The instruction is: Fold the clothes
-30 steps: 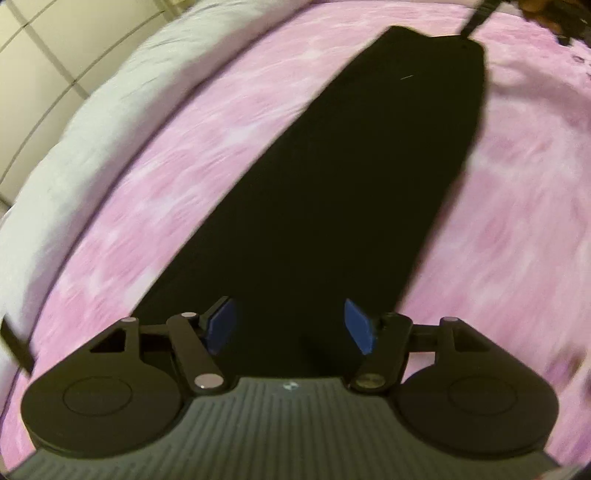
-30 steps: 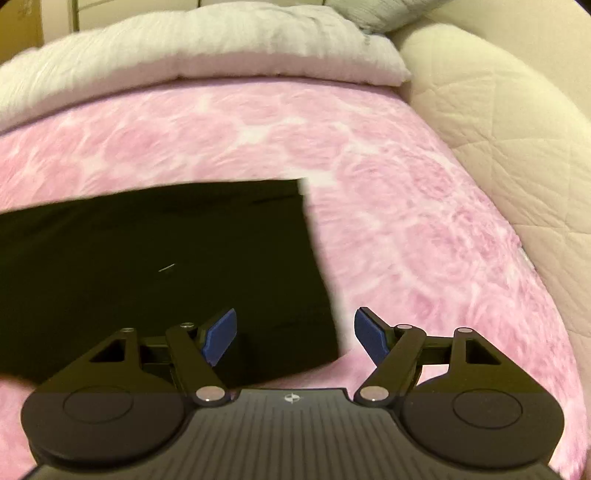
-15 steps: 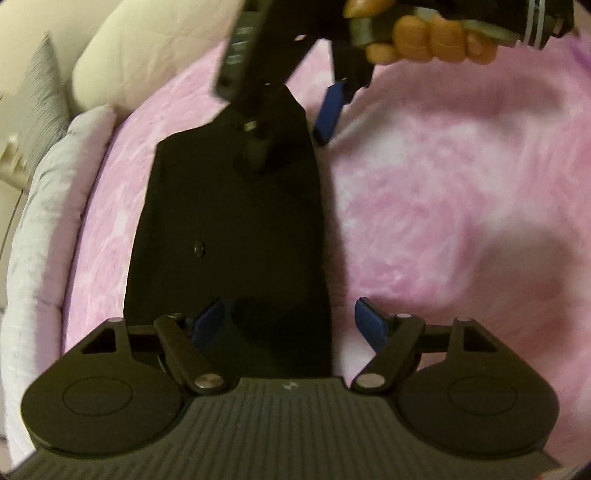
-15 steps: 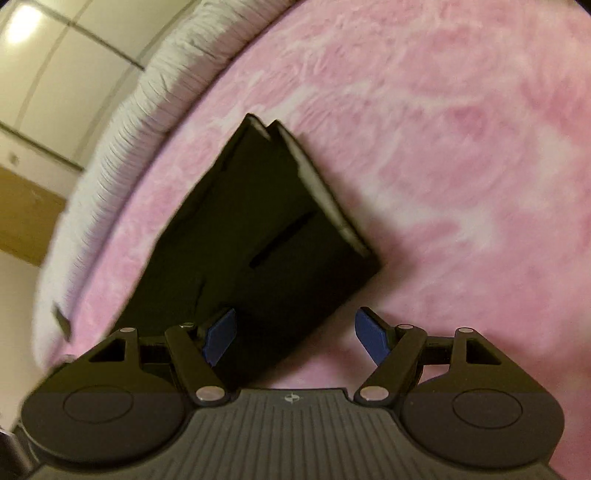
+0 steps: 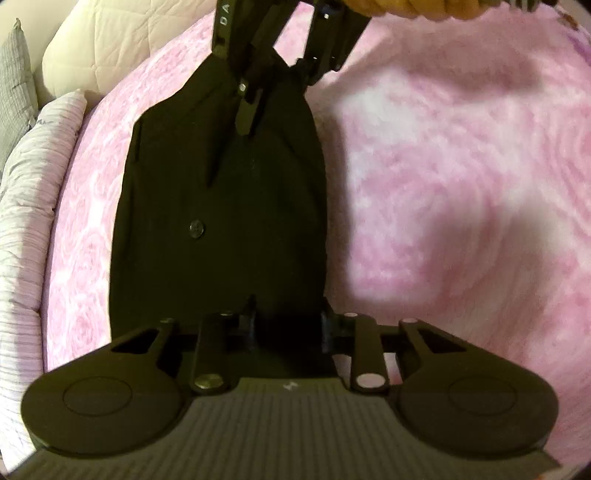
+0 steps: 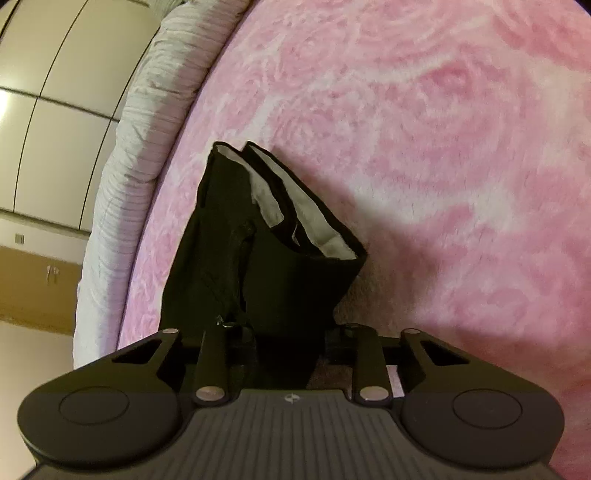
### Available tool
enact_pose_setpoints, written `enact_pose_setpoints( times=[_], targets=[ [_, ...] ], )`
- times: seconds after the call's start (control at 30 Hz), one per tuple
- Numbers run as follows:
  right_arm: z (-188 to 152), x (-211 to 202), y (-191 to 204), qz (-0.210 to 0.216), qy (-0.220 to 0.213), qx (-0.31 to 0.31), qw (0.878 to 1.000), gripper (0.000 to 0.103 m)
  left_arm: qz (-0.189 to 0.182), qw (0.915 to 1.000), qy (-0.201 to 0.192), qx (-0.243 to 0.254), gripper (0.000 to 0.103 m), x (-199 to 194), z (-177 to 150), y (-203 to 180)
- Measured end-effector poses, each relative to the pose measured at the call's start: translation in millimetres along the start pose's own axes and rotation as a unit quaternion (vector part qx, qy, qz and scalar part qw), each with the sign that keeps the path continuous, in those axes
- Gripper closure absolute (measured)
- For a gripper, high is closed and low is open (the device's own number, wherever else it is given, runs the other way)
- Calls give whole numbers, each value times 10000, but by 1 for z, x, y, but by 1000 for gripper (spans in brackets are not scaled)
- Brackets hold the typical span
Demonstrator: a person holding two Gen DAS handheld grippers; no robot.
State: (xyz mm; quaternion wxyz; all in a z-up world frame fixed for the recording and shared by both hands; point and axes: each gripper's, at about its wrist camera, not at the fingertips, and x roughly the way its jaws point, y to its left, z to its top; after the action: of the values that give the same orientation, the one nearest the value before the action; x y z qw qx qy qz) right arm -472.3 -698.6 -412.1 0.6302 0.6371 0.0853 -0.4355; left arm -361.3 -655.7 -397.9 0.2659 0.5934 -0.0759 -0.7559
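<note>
Black trousers (image 5: 221, 221) lie lengthwise on a pink flowered bedspread (image 5: 443, 184), a button (image 5: 196, 229) showing on top. My left gripper (image 5: 288, 328) is at their near end; its jaws are closing, and dark cloth is bunched between the pads. At the far end, my right gripper (image 5: 279, 92) comes down from above onto the cloth. In the right wrist view the right gripper (image 6: 290, 345) is also closing, with a fold of the trousers (image 6: 221, 258) pinched between its pads. Beyond it the cloth stands up and shows white lining (image 6: 306, 214).
A white ribbed duvet (image 5: 22, 221) runs along the bed's left side, with a cream quilted headboard (image 5: 110, 44) and a grey pillow (image 5: 14, 74) beyond it. A hand (image 5: 406, 7) holds the right gripper at the top. Pale wall panels (image 6: 55, 74) rise past the duvet (image 6: 122, 177).
Both grippers rolled, came down onto the trousers' ends, and their jaws went from wide apart to narrow around the cloth. The cloth at the right gripper has bunched up.
</note>
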Motion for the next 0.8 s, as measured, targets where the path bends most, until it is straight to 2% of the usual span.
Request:
enact_pose_setpoints(
  times=[0.07,0.23,0.4,0.47,0.53,0.6,0.67,0.7,0.8],
  targets=[
    [9,-11,5,48,20,-8,10000,80,-16,10000,-95,-23,78,-11,13,0],
    [34,-71,-3,-203,-24,-151,9997,80,-158,9986,-500,-50,79,-35,70,-11],
    [66,-159,-34,-869,-469,-437,9942,80,-380,9931,-1102,-154,79,-42,156,-43],
    [78,-190,-51,-1192,-640,-497,9896,80,-519,9908,-1238,-154,78,-36,187,-55],
    [85,-209,-67,-1428,-720,-569,9855,80,-715,9886,-1311,-184,78,-32,205,-66],
    [86,-215,-83,-1543,-698,-632,9835,79,-908,9861,-1350,-329,78,-36,202,-71],
    [82,-207,-97,-1596,-589,-557,9838,76,-1023,9843,-1330,-554,77,-44,182,-68],
    [79,-201,-100,-1714,-559,-583,9819,71,-1028,9844,-1256,-679,77,-48,167,-66],
    [65,-195,-101,-2158,-642,-628,9723,50,-878,9862,-907,-1070,75,-64,115,-55]
  ],
)
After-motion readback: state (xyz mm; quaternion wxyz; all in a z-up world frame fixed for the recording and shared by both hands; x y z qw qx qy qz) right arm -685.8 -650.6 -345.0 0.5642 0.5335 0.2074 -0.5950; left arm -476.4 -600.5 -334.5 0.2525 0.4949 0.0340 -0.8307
